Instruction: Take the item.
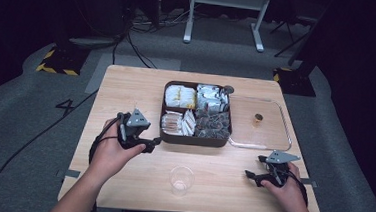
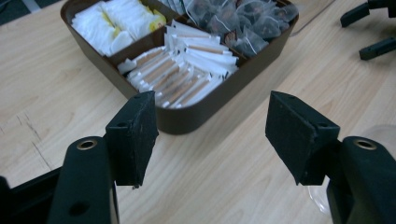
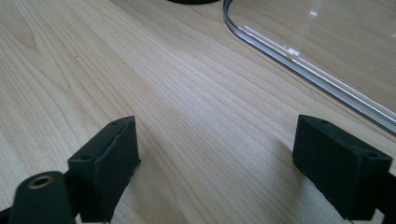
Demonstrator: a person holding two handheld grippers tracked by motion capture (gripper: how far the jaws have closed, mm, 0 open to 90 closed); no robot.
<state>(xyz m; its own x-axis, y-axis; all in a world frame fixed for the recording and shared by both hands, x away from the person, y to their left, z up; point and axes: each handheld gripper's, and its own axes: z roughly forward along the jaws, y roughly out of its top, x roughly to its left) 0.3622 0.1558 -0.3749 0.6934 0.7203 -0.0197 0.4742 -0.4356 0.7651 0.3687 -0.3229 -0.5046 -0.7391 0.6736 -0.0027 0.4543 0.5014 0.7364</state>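
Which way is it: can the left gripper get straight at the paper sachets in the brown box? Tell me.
Probably yes. The left gripper is open and empty, aimed at the paper sachets in the near compartment of the brown box; its clear lid lies aside, and nothing stands between.

My left gripper (image 1: 154, 144) hangs above the table in my left hand (image 1: 110, 150), jaws parted with nothing between them — forearm angled in from below. My right gripper (image 1: 251, 176) sits low near the table edge in my right hand (image 1: 285, 190), jaws spread wide and empty — its pads (image 3: 107, 163) bare.
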